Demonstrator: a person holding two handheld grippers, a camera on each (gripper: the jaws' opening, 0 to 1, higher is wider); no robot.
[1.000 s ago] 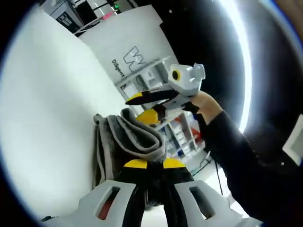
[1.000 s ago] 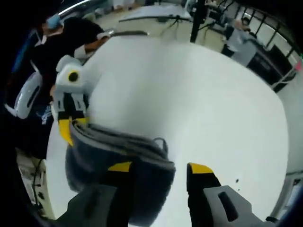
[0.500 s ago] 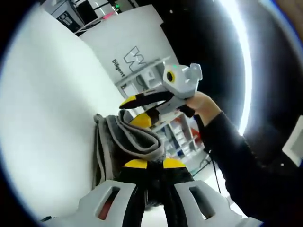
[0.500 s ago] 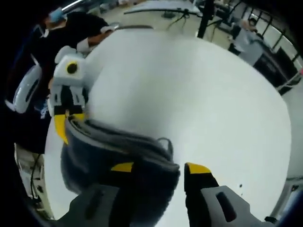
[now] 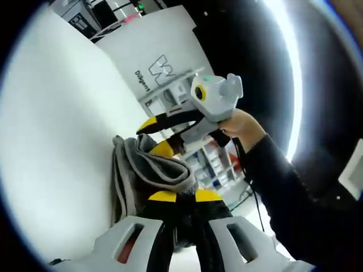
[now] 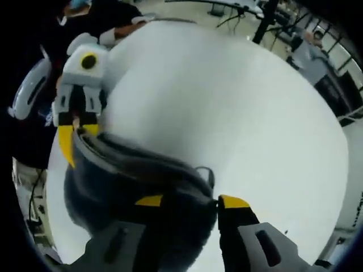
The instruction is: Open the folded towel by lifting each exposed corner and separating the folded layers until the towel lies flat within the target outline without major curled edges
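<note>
Both grippers clamp the grey towel (image 6: 130, 187) over the white table (image 6: 227, 113) — folded layers bunched. Left gripper (image 5: 184, 196) pinches one edge; right gripper (image 6: 190, 200) grips another.

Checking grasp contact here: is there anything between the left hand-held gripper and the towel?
Nothing: in the left gripper view the left hand-held gripper is closed directly on the grey towel, with no gap.
</note>
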